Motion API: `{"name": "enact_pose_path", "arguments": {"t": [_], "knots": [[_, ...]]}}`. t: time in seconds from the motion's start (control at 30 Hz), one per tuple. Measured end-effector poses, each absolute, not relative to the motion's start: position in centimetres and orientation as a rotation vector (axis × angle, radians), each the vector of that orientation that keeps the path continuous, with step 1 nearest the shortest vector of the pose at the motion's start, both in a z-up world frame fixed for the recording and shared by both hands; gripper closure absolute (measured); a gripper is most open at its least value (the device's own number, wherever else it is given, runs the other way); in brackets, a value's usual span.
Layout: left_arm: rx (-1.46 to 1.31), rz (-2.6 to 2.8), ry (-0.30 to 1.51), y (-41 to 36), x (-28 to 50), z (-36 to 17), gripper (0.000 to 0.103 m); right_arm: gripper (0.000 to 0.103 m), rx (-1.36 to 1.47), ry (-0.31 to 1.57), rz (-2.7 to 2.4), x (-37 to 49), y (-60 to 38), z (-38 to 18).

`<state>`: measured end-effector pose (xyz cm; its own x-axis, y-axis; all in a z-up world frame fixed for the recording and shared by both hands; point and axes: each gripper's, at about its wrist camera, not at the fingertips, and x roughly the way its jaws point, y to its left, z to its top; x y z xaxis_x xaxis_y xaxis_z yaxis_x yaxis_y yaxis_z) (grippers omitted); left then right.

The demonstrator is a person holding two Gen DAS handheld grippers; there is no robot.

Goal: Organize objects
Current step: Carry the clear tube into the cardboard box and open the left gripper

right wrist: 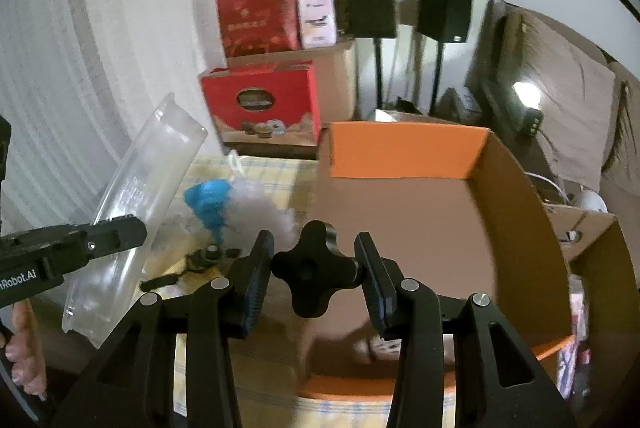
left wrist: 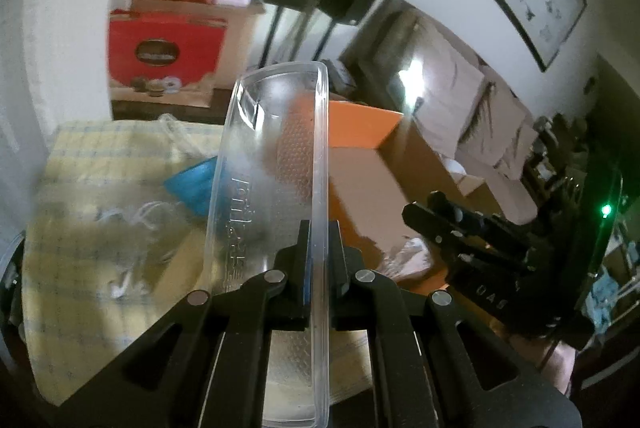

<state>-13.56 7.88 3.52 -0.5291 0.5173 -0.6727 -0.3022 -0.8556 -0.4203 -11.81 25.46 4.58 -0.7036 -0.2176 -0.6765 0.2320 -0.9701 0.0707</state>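
While I carry both loads toward the open cardboard box [right wrist: 516, 195], the weak point is my left gripper [left wrist: 318, 268]: its jaws are pressed together on nothing more than the thin rim of a clear plastic tray [left wrist: 276, 163], and the rest of the tray sticks out well beyond the pinch. A grip that far off-centre on slick plastic could let the tray swing or slide out — and below it lies the yellow checked cloth [left wrist: 92, 155] with a blue plastic piece [right wrist: 210, 201], some white fluff [right wrist: 260, 205] and small dark parts, all easy to knock about.

My right gripper [right wrist: 314, 270] pinches a black star-shaped knob [right wrist: 316, 268] between its two pads. They seem to catch only two of its rounded lobes (the view is blurred, so I can't be sure how squarely), and a knob held on curves could twist and pop free before it is over the box.

The two grippers are also near each other — the tray's long end sits just beside my right hand's path, so a careless turn could clip it against the knob or the box's orange wall [right wrist: 404, 147]. There already seems to be something lying at the bottom of the box, though I cannot make out what.
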Motion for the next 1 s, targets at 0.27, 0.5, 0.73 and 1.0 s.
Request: {"name": "enact_pose_path", "arguments": {"t": [0.27,0.5,0.73,1.0], "knots": [[-1.148,2.306,-0.266,14.2,-15.5,4.5,0.098,0.061,1.107,-0.030,-2.758,-11.7,30.0,4.2],[-1.169,2.264,-0.213,19.2,-17.4,3.8,0.098,0.061,1.157,-0.072,-2.803,-12.1,33.7,3.0],[-1.218,2.244,-0.139,22.9,-18.7,1.8,0.098,0.061,1.228,-0.119,-2.832,-12.8,36.6,1.1],[-1.266,2.229,-0.068,25.6,-19.6,-0.7,0.098,0.060,1.325,-0.112,-2.884,-14.1,39.0,-1.3]]}}
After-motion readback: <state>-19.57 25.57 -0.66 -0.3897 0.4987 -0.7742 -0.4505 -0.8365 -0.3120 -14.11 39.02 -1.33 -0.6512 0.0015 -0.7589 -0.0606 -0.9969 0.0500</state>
